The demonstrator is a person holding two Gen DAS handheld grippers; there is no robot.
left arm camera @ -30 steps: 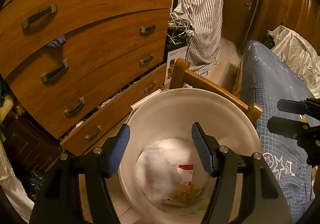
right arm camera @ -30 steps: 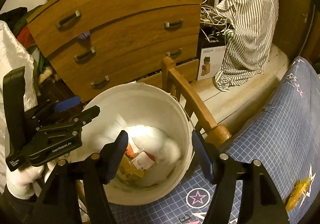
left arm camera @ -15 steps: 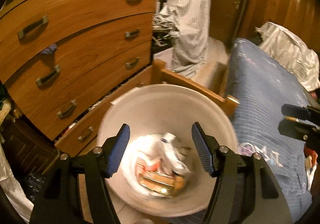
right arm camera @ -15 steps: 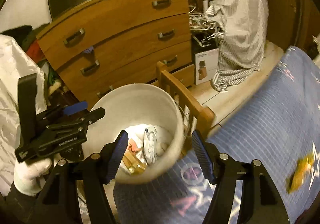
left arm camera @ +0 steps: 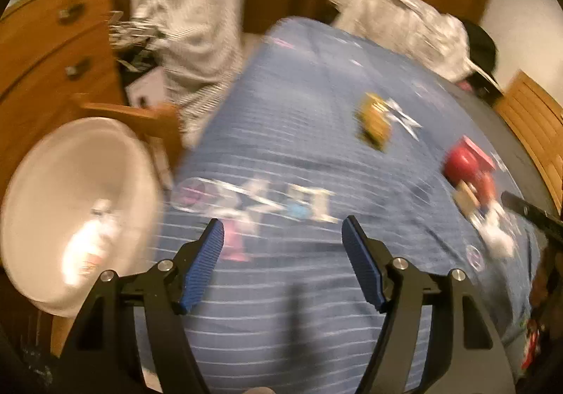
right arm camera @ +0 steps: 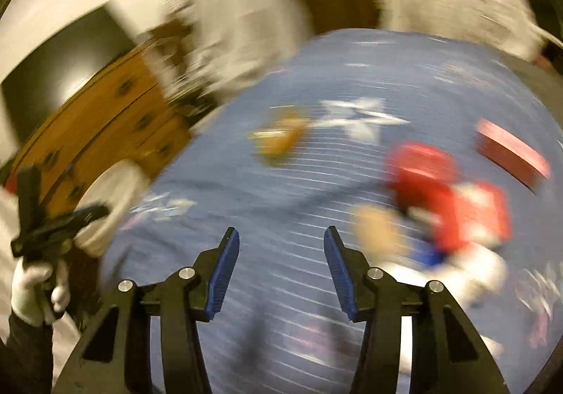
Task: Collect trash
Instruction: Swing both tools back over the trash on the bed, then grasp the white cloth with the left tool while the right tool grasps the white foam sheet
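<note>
Blue bedcover (left arm camera: 299, 119) carries the trash, a yellow wrapper (left arm camera: 374, 123) and red packs (right arm camera: 447, 197), well apart from the bin (left arm camera: 70, 182); both the left gripper (left arm camera: 283, 265), opening, and the right gripper (right arm camera: 281, 269), closing, are empty, so early closing could miss.

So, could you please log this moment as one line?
left gripper: opening, empty | right gripper: closing, empty | wrappers: on bed | bin: beside bed
</note>
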